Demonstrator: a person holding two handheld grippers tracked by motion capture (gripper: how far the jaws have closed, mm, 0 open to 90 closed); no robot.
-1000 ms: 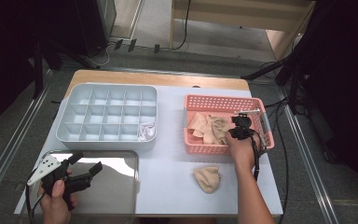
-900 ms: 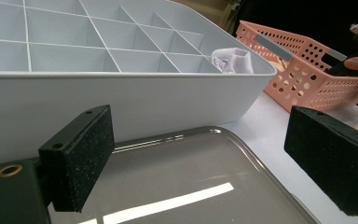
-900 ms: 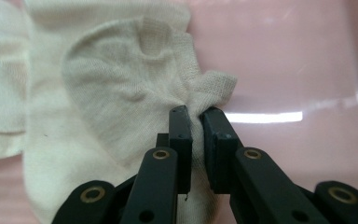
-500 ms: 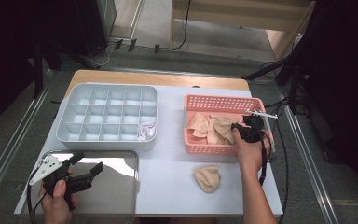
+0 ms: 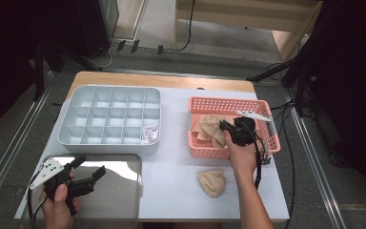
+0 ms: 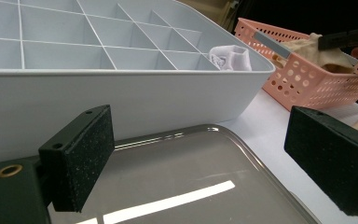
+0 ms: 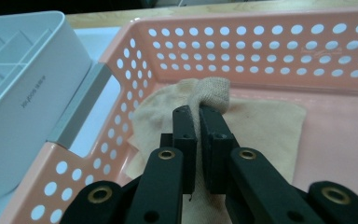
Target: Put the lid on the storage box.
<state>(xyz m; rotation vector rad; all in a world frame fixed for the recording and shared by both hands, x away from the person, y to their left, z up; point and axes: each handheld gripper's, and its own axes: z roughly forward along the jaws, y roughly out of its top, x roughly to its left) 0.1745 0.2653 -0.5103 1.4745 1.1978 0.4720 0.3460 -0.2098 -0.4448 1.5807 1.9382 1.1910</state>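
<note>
Right tongs [image 7: 198, 114] are clamped on a fold of the beige sock [image 7: 214, 93], pinched at its bunched top, the rest of the cloth draping down onto the floor of the pink basket [image 7: 261, 51]; the jaws have just been closing on it. In the high view the sock [image 5: 209, 129] sits in the basket's left half, and the divider tray [image 5: 109, 117] lies at about 9 o'clock from the right tongs [image 5: 226, 128], across a bare strip of table [image 5: 171, 176]. The sock's long axis runs roughly 9-to-3 across the basket. The right hand is the nearer one by far. Left tongs [image 6: 214, 163] gape empty over the steel tray [image 6: 191, 177] at the near-left corner. A second beige sock [image 5: 212, 182] lies on the table at 6 o'clock from the basket. Against the earlier frames, the right hand has shifted leftward in the basket with the sock lifted off the pile; the left hand hasn't moved.
</note>
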